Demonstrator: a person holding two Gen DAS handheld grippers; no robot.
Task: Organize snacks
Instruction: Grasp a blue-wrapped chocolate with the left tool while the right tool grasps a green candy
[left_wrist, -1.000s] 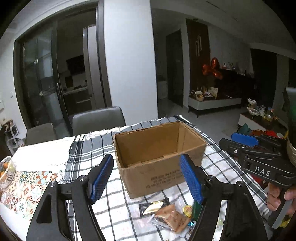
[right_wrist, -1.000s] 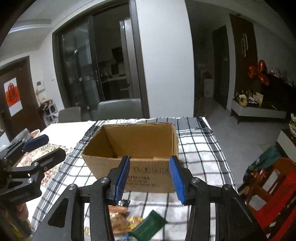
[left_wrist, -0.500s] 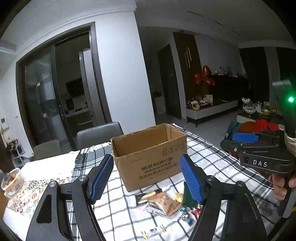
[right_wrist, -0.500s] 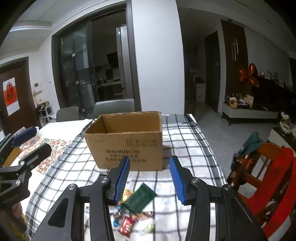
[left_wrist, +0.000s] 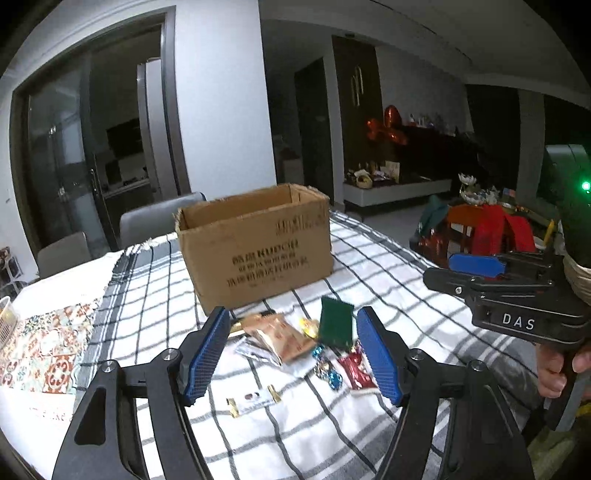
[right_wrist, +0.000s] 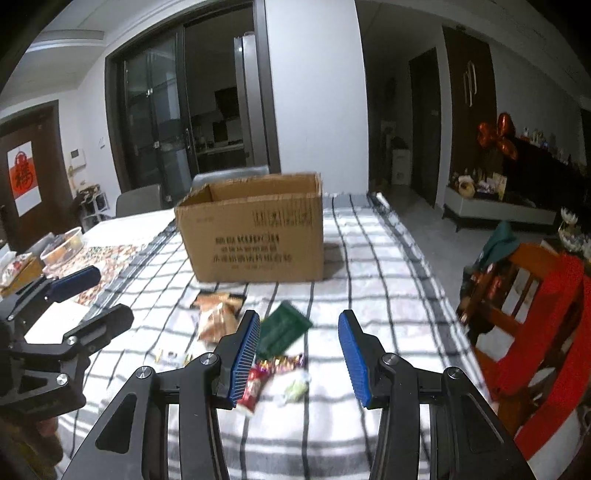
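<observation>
Two grippers are hovering above the checked tablecloth (left_wrist: 369, 258): you are holding your left gripper (left_wrist: 291, 354) and your right gripper (right_wrist: 297, 354) spread wide, gripping nothing. The snacks (left_wrist: 295, 339) are lying scattered just in front of the open cardboard box (left_wrist: 255, 243), with the green packet (right_wrist: 282, 326) nearest its front right corner.

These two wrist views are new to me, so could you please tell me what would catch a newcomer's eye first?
The open cardboard box stands out first, upright in the middle of the checked tablecloth. In front of it lies a loose pile of snacks, most visibly a dark green packet and a tan packet. Both grippers hang open above that pile, the left gripper and the right gripper, holding nothing.
</observation>
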